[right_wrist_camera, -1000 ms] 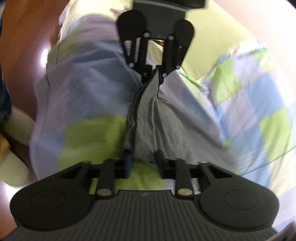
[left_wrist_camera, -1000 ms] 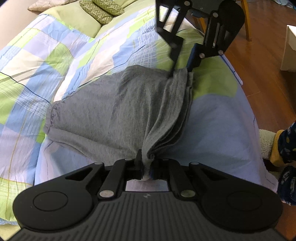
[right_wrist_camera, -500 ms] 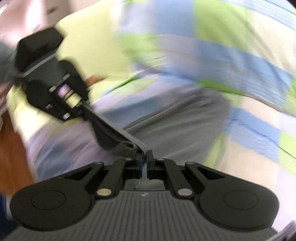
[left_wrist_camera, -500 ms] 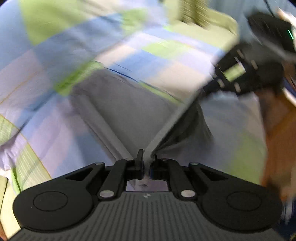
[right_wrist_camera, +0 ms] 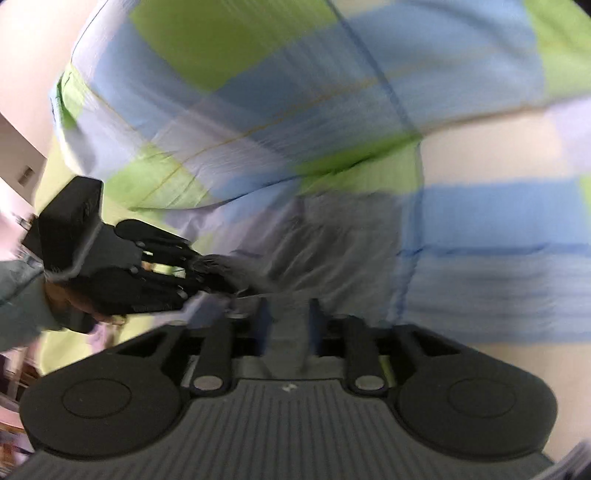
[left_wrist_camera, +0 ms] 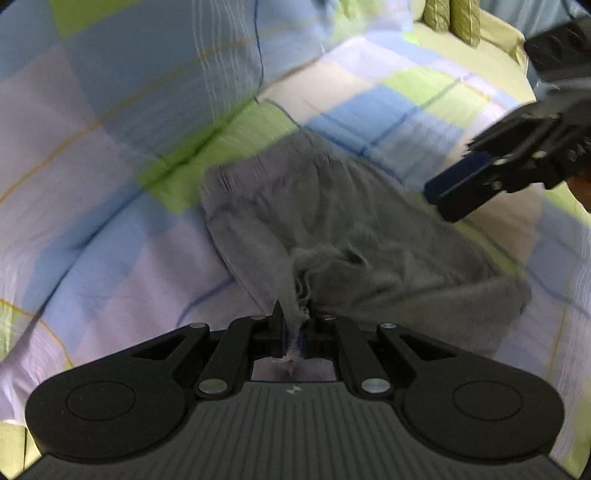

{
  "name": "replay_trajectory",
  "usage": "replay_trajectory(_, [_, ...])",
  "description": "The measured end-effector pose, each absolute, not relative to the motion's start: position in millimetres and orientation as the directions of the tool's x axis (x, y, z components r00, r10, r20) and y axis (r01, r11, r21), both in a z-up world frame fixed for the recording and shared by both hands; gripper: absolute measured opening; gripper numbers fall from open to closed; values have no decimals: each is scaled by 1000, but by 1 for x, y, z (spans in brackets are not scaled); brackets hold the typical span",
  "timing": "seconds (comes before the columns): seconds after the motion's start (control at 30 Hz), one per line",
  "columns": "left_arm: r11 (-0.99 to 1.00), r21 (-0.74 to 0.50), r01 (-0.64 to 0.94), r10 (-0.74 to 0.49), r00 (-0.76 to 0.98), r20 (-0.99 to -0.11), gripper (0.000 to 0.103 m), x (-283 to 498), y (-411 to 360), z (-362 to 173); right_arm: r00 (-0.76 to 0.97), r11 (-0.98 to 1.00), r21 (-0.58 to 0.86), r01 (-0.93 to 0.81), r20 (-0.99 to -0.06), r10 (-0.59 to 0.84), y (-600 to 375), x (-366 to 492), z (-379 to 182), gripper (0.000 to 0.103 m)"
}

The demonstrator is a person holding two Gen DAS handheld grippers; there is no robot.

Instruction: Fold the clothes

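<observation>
A grey garment [left_wrist_camera: 343, 221] lies folded on the checked bedspread [left_wrist_camera: 122, 155]. My left gripper [left_wrist_camera: 293, 325] is shut on a bunched edge of the garment at its near side. In the left wrist view my right gripper [left_wrist_camera: 454, 199] hovers over the garment's right side, apart from the cloth. In the blurred right wrist view my right gripper [right_wrist_camera: 286, 317] stands with its jaws a little apart and grey cloth [right_wrist_camera: 332, 240] beyond them; nothing is pinched. My left gripper [right_wrist_camera: 207, 273] shows there at the left, holding cloth.
The bedspread [right_wrist_camera: 480, 155] has green, blue and lilac squares and fills both views. Green patterned pillows [left_wrist_camera: 454, 18] lie at the far end of the bed. A pale wall [right_wrist_camera: 26, 74] stands at the left in the right wrist view.
Both grippers swept the garment's edge over and down onto the bed. My right gripper has let go of the cloth and drawn back; the left still holds its edge.
</observation>
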State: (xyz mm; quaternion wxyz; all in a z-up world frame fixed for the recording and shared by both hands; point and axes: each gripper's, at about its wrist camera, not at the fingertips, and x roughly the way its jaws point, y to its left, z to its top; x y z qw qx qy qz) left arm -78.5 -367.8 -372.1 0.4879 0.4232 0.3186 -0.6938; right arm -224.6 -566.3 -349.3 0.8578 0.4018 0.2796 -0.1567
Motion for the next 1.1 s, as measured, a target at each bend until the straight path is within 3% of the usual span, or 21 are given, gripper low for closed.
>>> replay_trajectory(0.3, [-248,-67,966,-394,-164,-904,5,-66,-367,-376,793,608,661,440,-603,82,-587,-185,-396,31])
replay_trajectory(0.33, [-237,-68,969,-392,-160,-906,5,-64,-367,-377,785,625,649,434,-612,92,-584,-181,-398,18])
replay_trajectory(0.4, [-238,-58,969,-398,-152,-905,4,-65,-369,-373,785,642,637,426,-613,86,-578,-182,-395,4])
replay_trajectory(0.67, [-321,47,946,-488,-123,-864,7,-72,-404,-346,838,685,531,498,-497,-224,-565,-233,-326,4])
replay_trajectory(0.87, [-291,124,949,-514,-46,-857,6,-62,-456,-364,771,632,464,620,-507,-384,-593,-235,-330,4])
replay_trajectory(1.0, [-246,144,958,-486,7,-874,6,-52,-481,-386,750,587,481,651,-523,-404,-612,-233,-349,4])
replay_trajectory(1.1, [-242,136,961,-500,-3,-866,6,-57,-476,-381,709,544,473,693,-583,-396,-625,-228,-366,20])
